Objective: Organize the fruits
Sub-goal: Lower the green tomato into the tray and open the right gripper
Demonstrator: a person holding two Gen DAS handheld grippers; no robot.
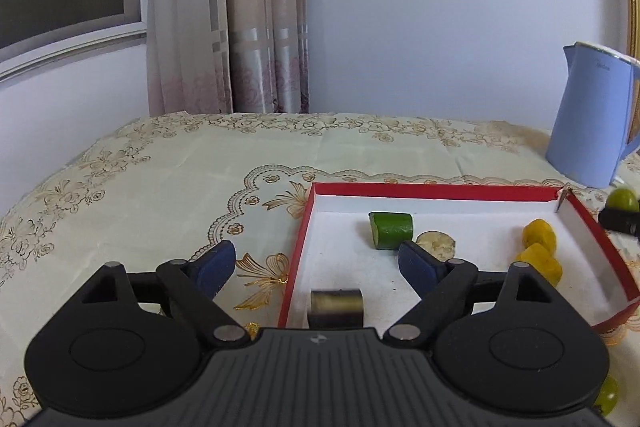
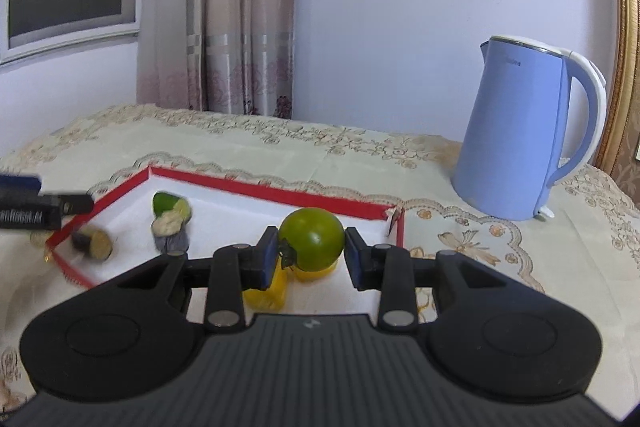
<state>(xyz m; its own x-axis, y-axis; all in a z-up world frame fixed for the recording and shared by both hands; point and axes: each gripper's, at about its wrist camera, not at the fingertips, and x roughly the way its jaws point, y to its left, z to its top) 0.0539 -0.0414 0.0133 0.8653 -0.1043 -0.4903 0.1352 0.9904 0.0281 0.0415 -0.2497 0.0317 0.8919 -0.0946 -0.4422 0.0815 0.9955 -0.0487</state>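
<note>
Green tomato (image 2: 311, 244) is clamped in my right claw (image 2: 310, 259), over the tray (image 2: 260, 191)'s 3 o'clock end; left claw (image 1: 316, 265) hangs released at 9.

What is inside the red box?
In the red box: a green piece, a pale slice, a dark chunk and yellow pieces. The left gripper hides part of the floor.

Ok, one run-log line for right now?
left gripper: open, empty | right gripper: shut on round green tomato | red-rimmed white tray: five pieces
</note>
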